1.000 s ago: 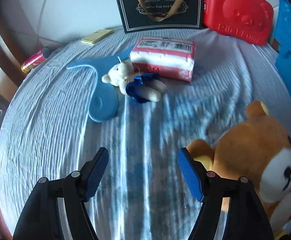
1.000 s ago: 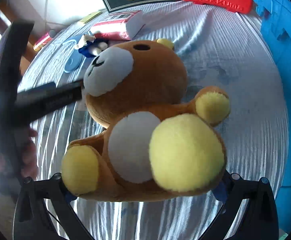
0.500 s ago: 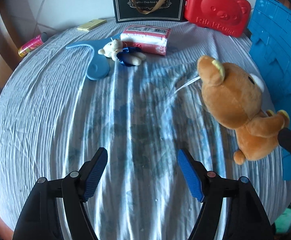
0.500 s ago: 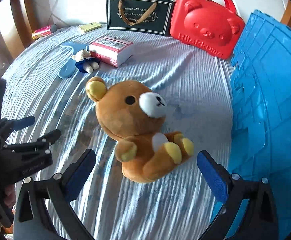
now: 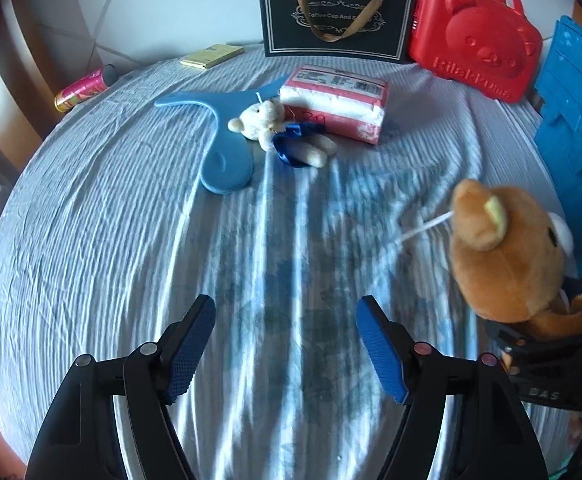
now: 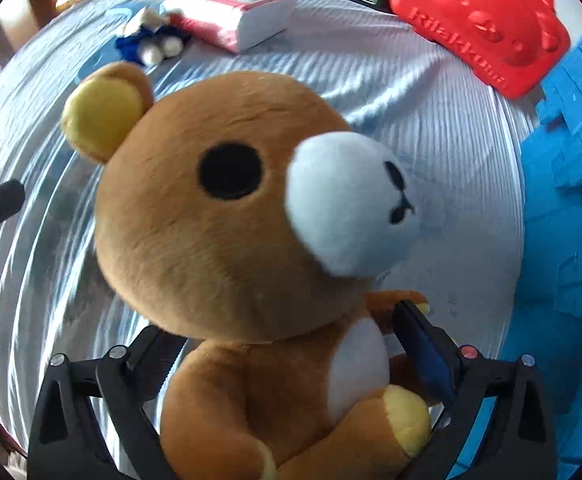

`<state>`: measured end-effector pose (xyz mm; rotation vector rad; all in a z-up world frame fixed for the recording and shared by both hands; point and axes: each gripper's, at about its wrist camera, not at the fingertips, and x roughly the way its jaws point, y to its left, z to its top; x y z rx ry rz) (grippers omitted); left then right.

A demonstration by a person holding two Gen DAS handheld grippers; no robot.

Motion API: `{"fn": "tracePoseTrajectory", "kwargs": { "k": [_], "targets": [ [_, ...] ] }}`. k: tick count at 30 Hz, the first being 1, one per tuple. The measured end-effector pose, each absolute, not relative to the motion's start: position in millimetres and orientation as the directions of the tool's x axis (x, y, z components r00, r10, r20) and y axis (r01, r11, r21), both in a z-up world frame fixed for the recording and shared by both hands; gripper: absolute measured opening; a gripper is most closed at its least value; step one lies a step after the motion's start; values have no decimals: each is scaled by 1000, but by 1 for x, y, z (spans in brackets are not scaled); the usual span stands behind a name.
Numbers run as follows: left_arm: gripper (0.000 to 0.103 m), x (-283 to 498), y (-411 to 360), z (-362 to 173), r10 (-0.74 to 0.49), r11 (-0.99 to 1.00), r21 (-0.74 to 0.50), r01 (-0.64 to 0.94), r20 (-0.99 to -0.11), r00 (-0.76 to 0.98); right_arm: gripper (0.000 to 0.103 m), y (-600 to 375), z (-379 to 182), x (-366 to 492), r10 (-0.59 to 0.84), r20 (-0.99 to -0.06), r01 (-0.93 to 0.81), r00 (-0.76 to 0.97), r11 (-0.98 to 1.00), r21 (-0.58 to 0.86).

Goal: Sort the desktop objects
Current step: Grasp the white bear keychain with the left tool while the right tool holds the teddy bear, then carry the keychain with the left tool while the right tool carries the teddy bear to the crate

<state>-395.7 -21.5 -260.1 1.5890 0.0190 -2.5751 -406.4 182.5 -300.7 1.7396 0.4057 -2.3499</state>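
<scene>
A brown plush bear (image 6: 219, 232) fills the right wrist view, its head toward the camera. My right gripper (image 6: 279, 320) is around its lower body and its jaws are closing; a strip of cloth still shows between the left finger (image 6: 155, 356) and the plush. In the left wrist view the same bear (image 5: 503, 256) sits at the right edge with the black right gripper (image 5: 547, 344) at its base. My left gripper (image 5: 286, 308) hangs open over bare cloth with nothing between its fingers.
At the back lie a small white bear with a blue ribbon (image 5: 267, 124), a pink tissue pack (image 5: 335, 100) and a flat blue hanger-shaped piece (image 5: 223, 152). Behind them stand a black gift bag (image 5: 335, 16) and a red bear case (image 5: 475, 36). A blue crate (image 5: 575, 120) lines the right edge.
The right gripper has come down close over the brown bear, and its jaws have narrowed around the body. The left gripper has drifted toward the back items, still open.
</scene>
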Motion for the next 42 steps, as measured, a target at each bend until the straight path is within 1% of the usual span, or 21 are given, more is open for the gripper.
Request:
{"fn": "tracePoseTrajectory", "kwargs": {
  "k": [2,3,6,12,17,19,21,22,23,24,26,28,34,38,42],
  "targets": [
    [73,-419,-27,-260,-109,-992,65,112,-888,-448,81,201,-293,-415,-77,-947,230,-310,-973,4],
    [73,-433,-30,-261,-112,-991,64,121,-887,-449,79,210,-289,-419,-95,-942,192,-322,-981,33],
    [73,-478,-31,-266,-111,-987,47,152,-889,-445,78,233,-288,-435,-138,-933,101,-333,-989,110],
    [73,-562,-27,-298,-112,-978,34,205,-917,-384,80,236,-293,-446,-159,-932,78,-325,-987,141],
    [73,-591,-23,-328,-88,-978,15,207,-933,-349,81,233,-302,-453,-188,-935,65,-301,-982,177],
    [67,-589,-23,-329,-77,-978,-2,208,-927,-368,82,231,-306,-455,-193,-937,60,-292,-981,184],
    [56,-584,-20,-329,-72,-982,-3,190,-920,-385,82,229,-306,-455,-188,-938,56,-290,-982,180],
    [48,-581,-19,-328,-70,-984,-1,179,-918,-391,83,227,-306,-455,-185,-939,53,-289,-983,177],
    [43,-578,-18,-327,-73,-985,3,174,-916,-394,83,226,-306,-455,-183,-940,55,-289,-983,175],
    [41,-574,-18,-325,-76,-985,7,170,-914,-398,83,225,-306,-455,-181,-940,57,-290,-983,172],
    [33,-565,-19,-320,-83,-986,16,166,-909,-407,83,225,-306,-455,-179,-939,61,-292,-984,169],
    [28,-553,-20,-313,-79,-988,16,155,-908,-412,83,226,-307,-454,-181,-938,63,-297,-984,169],
    [26,-505,-25,-292,-107,-991,60,120,-893,-437,83,223,-306,-452,-165,-934,61,-316,-986,153],
    [26,-465,-27,-270,-109,-993,70,99,-877,-469,78,218,-297,-442,-132,-933,65,-336,-991,116],
    [26,-428,-28,-240,-108,-993,73,88,-849,-516,76,213,-284,-424,-133,-922,82,-363,-990,111]
  ]
}}
